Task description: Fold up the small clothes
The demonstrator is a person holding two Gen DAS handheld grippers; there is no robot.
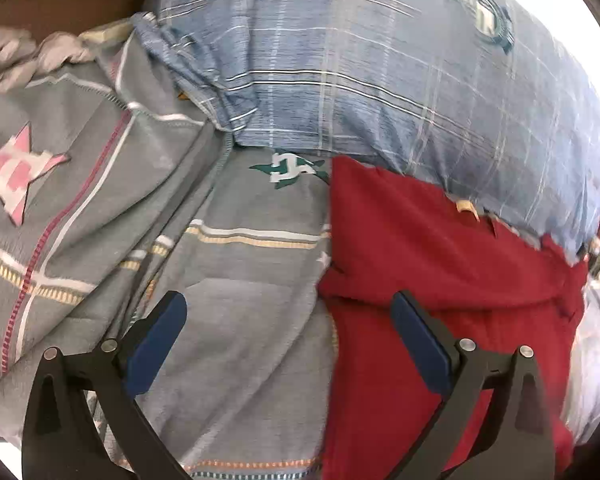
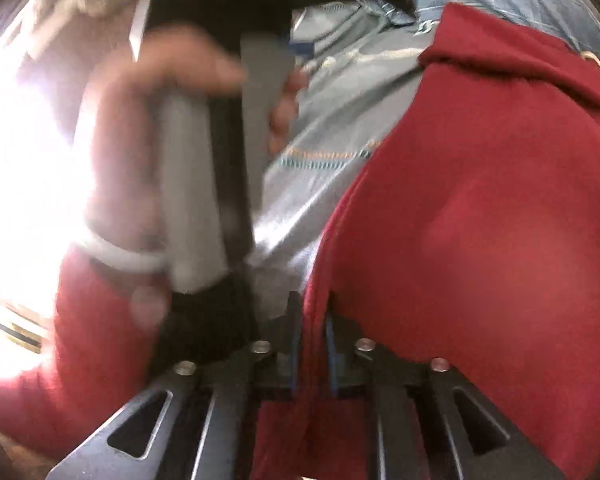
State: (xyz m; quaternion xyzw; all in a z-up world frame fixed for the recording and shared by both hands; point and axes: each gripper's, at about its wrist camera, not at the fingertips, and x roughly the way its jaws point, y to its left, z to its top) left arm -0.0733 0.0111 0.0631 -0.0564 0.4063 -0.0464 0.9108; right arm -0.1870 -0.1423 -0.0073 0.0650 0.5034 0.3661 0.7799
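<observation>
Right gripper [image 2: 311, 354]: pressed together on a bunched edge of the red garment [image 2: 480, 220]; cloth runs out between the blue pads and drapes up and away to the right.
Left gripper [image 1: 288, 320]: spread wide, holding nothing; blue pads [image 1: 156, 344] stand apart over the bedding.
Left hand [image 2: 148, 160]: seen from the right wrist view, wrapped round the grey handle of the left gripper; heavily blurred, so finger detail cannot be told.
Red garment, position: in the left wrist view it lies just ahead of the right-hand finger, covering the right side of the grey patterned bedsheet [image 1: 240, 280]; its left edge falls between the two open fingers. Its far edge touches or slips under the blue plaid pillow [image 1: 360, 80]; which, I cannot tell.
Red garment, handling (judgement): soft, light knit cloth, limp, no stiffness; it will sag and fold under its own weight. Not fragile, not slippery against rubber pads.
Grip point (judgement): take an edge or corner, not the flat middle; a hem gives layers to pinch. The free left edge near the open left gripper looks the obvious second hold.
Surroundings: grey bedsheet with a pink star patch [image 1: 8, 172] and a green emblem [image 1: 290, 168]; bright glare at the left of the right wrist view hides what is there.
</observation>
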